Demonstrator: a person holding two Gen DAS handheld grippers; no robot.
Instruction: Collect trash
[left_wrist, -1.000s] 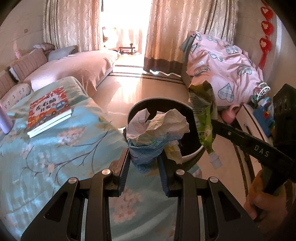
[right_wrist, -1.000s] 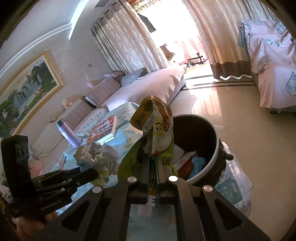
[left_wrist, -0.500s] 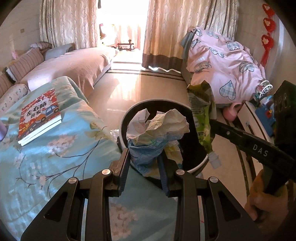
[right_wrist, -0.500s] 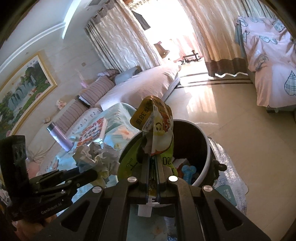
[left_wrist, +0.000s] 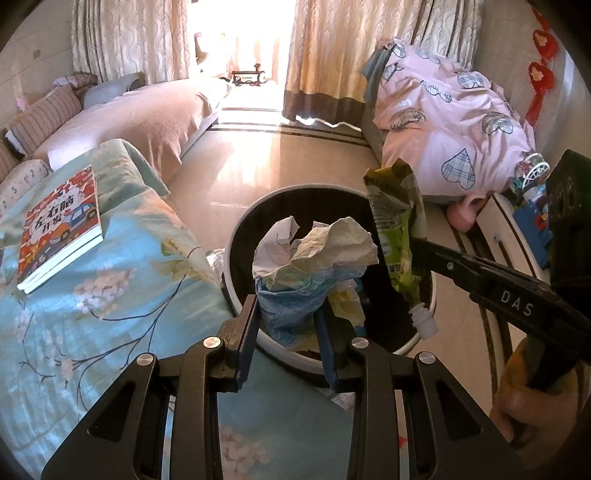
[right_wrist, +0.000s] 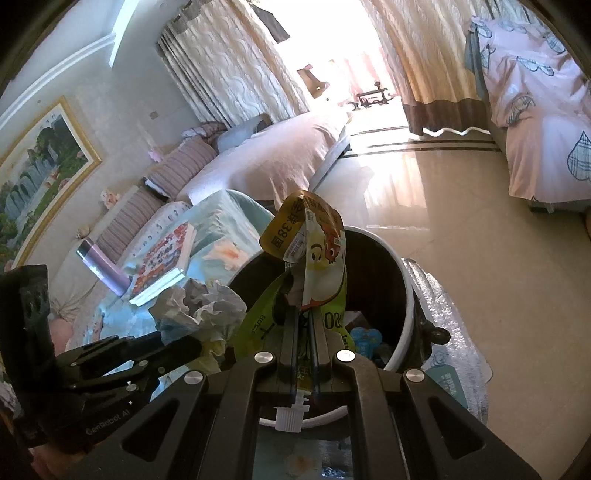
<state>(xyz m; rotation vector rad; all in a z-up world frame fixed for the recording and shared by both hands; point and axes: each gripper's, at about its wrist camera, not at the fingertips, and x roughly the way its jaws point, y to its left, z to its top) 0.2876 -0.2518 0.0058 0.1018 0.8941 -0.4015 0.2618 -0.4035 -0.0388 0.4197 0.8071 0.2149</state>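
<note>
Left gripper (left_wrist: 286, 325) pinching paper wad (left_wrist: 314, 254) | right gripper (right_wrist: 303, 325) clamping pouch (right_wrist: 314, 258) | bin (left_wrist: 236, 258) just beyond our jaws | we've yet to drop both

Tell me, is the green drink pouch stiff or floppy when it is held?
Probably floppy: the green pouch bends and creases above the right tongs. Likely light, since its flattened body looks nearly empty. The hard spout hangs lowest, so it may drop spout first into the bin.
</note>
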